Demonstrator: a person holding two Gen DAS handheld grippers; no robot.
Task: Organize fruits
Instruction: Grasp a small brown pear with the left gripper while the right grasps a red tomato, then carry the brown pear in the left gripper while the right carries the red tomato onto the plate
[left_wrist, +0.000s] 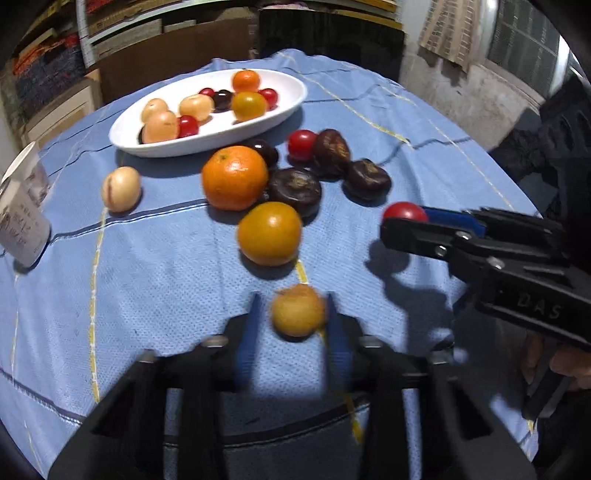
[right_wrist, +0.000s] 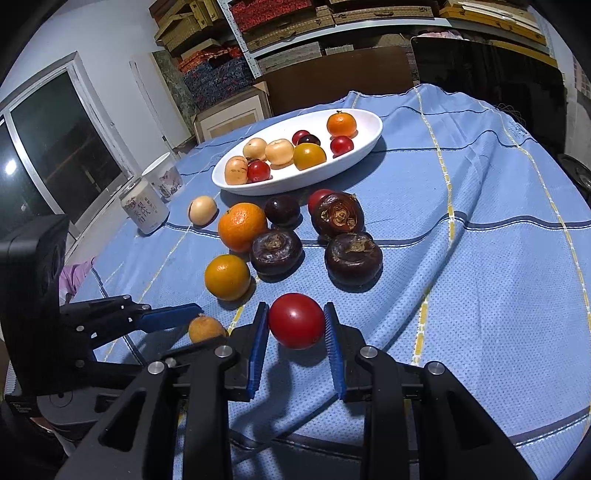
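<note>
Storeroom shelving behind; table under a blue cloth (right_wrist: 480, 258). Near edge: left gripper (left_wrist: 291, 314) clamped on a small yellow fruit (left_wrist: 298, 310); right gripper (right_wrist: 296, 321) clamped on a red tomato (right_wrist: 296, 320). Mid-table, loose: two oranges, three dark chestnuts, a dark plum, another tomato, a pale fruit. Far side: white dish (right_wrist: 369, 122), nine or so fruits in, room to spare. Roughly half done. Right side of the table open; can and cup at left edge.
</note>
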